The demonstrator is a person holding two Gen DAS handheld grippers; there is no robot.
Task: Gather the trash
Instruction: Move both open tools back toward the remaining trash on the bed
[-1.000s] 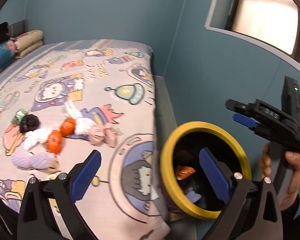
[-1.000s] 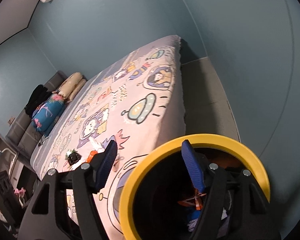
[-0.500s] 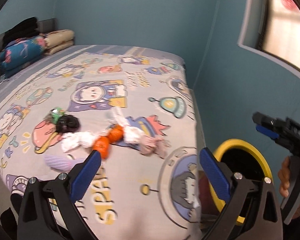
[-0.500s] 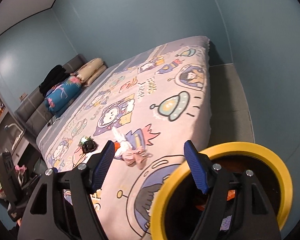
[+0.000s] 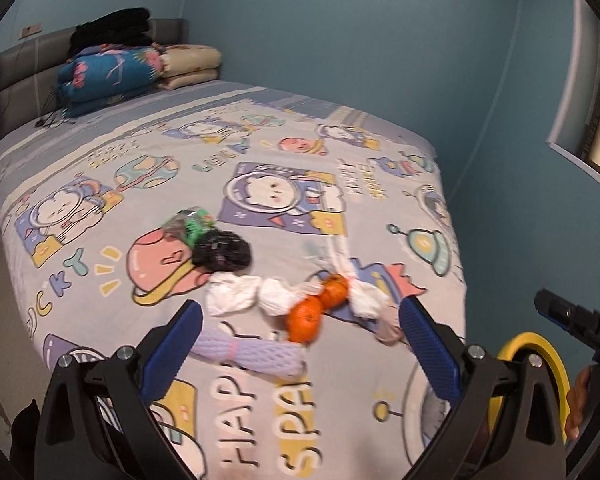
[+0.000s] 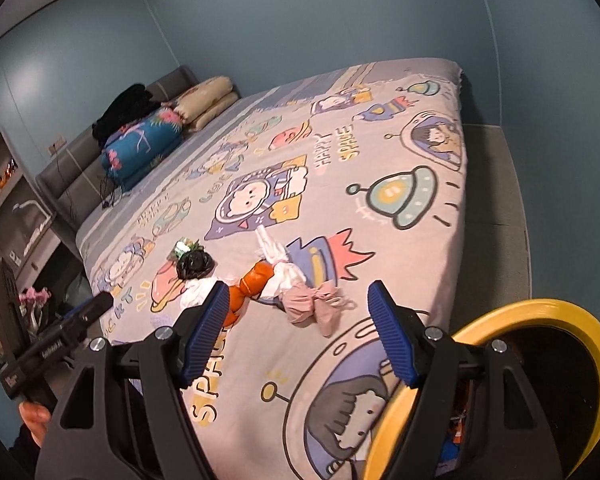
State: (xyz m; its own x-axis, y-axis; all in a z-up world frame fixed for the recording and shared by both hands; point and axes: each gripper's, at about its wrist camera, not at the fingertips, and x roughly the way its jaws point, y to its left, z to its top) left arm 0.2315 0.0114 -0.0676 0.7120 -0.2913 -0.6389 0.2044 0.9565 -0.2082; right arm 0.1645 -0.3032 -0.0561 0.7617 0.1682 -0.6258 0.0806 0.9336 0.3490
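Note:
Trash lies in a loose row on the cartoon bedsheet: a green wrapper, a black bag, white crumpled tissues, two orange peels, a purple foam net and a pink wad. My left gripper is open and empty, just short of the net. My right gripper is open and empty, near the pink wad. The yellow-rimmed bin stands beside the bed at lower right, with trash inside.
Folded blankets and pillows are stacked against the grey headboard. Blue walls enclose the bed's far side and foot. A grey floor strip runs along the bed's foot. Shelves stand at far left.
Both grippers have swung left from the bin toward the bed. The trash row now sits centred between the jaws and the bin has slid to the right edge.

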